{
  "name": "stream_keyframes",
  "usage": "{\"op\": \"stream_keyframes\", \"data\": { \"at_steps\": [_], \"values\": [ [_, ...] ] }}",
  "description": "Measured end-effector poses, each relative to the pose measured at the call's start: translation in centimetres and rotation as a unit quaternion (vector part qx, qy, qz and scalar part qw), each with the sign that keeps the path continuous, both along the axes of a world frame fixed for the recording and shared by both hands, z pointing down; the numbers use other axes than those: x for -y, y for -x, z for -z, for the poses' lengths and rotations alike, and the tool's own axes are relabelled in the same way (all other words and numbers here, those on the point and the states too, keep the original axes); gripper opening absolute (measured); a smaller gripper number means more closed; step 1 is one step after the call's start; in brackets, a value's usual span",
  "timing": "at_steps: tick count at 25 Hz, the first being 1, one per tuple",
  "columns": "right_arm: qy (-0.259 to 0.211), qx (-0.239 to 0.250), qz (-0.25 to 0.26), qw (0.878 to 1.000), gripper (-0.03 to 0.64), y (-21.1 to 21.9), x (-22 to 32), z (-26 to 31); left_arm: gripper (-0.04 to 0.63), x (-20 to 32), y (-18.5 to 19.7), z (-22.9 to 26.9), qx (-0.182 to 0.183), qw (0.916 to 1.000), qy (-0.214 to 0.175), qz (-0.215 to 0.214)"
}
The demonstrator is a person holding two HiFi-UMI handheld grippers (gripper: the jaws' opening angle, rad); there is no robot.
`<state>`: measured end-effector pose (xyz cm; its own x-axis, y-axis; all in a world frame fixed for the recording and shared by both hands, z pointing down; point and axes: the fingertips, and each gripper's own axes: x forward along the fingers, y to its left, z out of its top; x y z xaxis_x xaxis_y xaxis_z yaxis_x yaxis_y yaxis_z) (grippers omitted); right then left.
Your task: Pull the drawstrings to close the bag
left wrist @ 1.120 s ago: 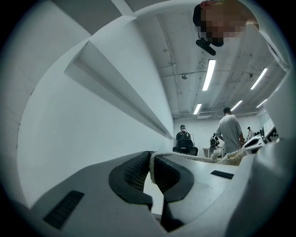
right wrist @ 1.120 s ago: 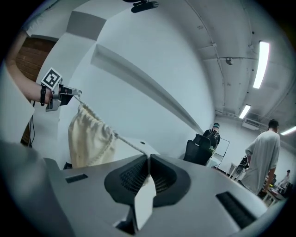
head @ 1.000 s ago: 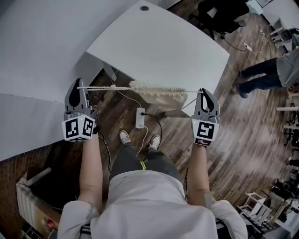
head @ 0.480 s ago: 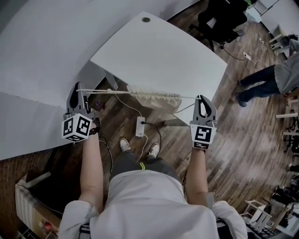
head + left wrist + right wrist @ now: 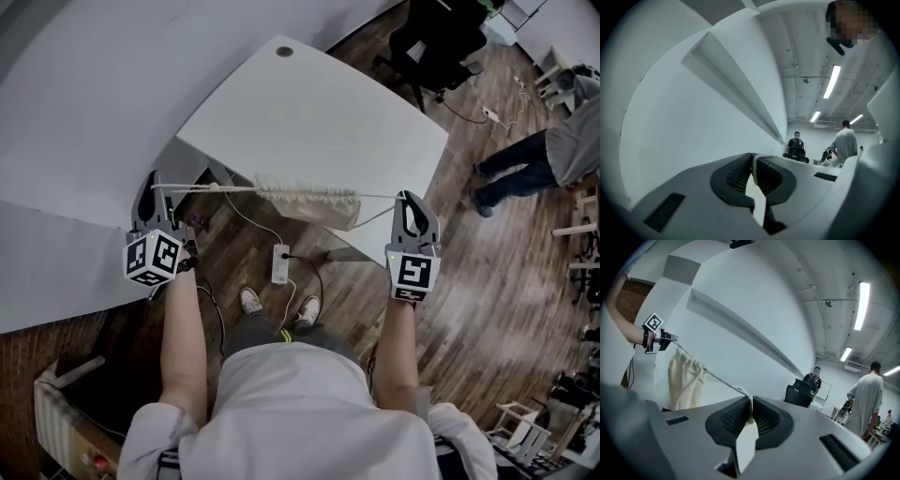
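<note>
So, both drawstring (image 5: pixel 211 187) ends pinched, bag (image 5: pixel 314 199) strung up in between.

Left gripper (image 5: pixel 157 190) and right gripper (image 5: pixel 410 201) are each clamped tight on a drawstring end. Out past them the bag hangs mid-air off the taut line, mouth bunched, by the desk's (image 5: pixel 309 112) near edge. Best bet: pull straight apart, evenly and level, so neither end slips.

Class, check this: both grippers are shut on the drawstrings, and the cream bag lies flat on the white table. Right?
No: the bag hangs from the taut drawstrings, off the table, as the right gripper view shows. The left gripper and right gripper are shut on them.
</note>
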<state>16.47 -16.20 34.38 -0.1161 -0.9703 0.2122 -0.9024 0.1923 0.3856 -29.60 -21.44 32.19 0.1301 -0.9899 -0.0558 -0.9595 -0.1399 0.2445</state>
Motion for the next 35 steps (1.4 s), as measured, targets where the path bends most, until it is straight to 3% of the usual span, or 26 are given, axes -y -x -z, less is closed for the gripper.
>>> {"op": "stream_keyframes", "data": {
  "at_steps": [4,9,14,20,29,35],
  "values": [
    [-0.008,0.003,-0.013,1.000,0.041,-1.3,0.3,0.7,0.017,0.3,-0.3,-0.6,0.038,0.9991,0.018,0.004],
    [-0.005,0.007,-0.025,1.000,0.040,-2.5,0.5,0.3,0.017,0.2,0.3,-2.5,0.057,0.9972,0.045,0.018],
    [-0.006,0.007,-0.028,1.000,0.041,-2.7,0.4,0.6,0.017,-0.6,1.2,-2.1,0.084,0.9951,0.045,0.026],
    [-0.014,0.017,-0.025,0.999,0.041,-2.9,0.3,1.1,0.017,-1.3,1.5,-1.4,0.141,0.9886,0.042,0.031],
    [-0.027,0.016,-0.028,0.999,0.041,-3.3,-0.3,2.2,0.017,-2.7,1.5,-0.3,0.165,0.9853,0.033,0.028],
    [-0.032,0.008,-0.035,0.999,0.041,-3.7,-0.8,2.9,0.017,-3.6,1.6,0.7,0.152,0.9878,0.024,0.022]
  ]
}}
